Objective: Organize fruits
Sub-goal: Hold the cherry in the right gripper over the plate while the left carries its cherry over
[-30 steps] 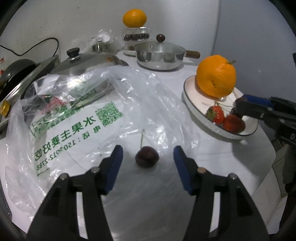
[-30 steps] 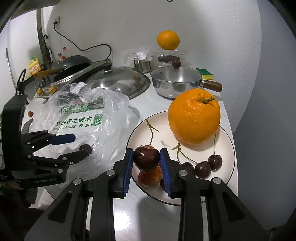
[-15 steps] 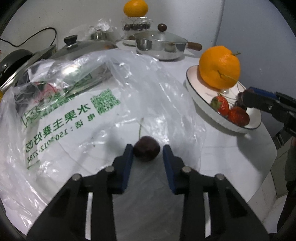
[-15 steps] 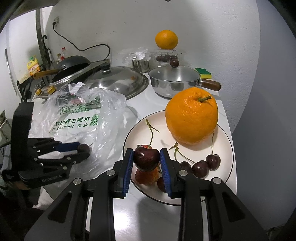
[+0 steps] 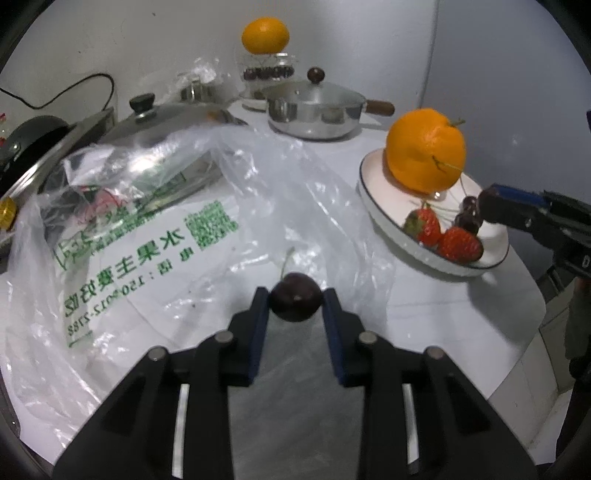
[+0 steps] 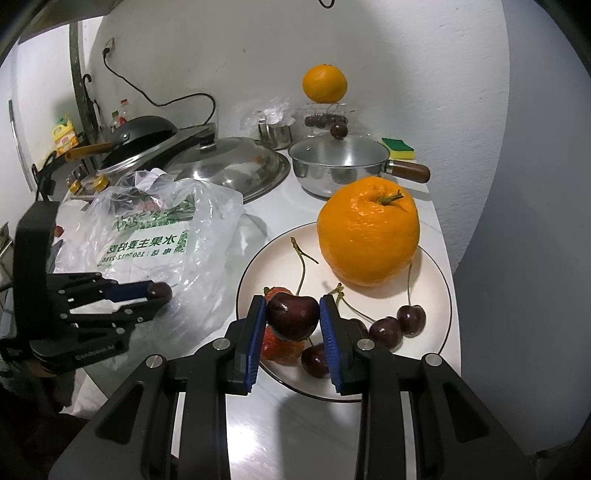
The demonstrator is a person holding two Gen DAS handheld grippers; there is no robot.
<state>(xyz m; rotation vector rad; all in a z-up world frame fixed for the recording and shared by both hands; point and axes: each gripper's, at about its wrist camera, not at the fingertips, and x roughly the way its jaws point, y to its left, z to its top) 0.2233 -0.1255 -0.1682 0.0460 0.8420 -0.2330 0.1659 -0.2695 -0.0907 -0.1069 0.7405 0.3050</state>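
On the plastic bag (image 5: 155,236) toward the counter's left edge, the left gripper (image 5: 295,301), its jaws just closed, pinches a dark cherry (image 5: 294,301), while the right gripper (image 6: 293,314) clamps another cherry (image 6: 293,319) over the plate's (image 6: 436,295) near rim at the right edge.

Left tongs (image 5: 295,295) have just been closing & now pinch a dark cherry (image 5: 294,302), stem up, at the edge of a clear plastic bag (image 5: 155,236) w/ green print lying on the white desk (image 5: 443,314). To the right, a white plate (image 5: 388,225) holds a big orange (image 5: 424,151), two strawberries (image 5: 460,245) & what look like dark cherries (image 5: 468,218), right tongs (image 5: 493,205) just beside them. Further back: lidded steel pan (image 5: 314,114), domed lid (image 5: 166,118), another orange (image 5: 265,35).
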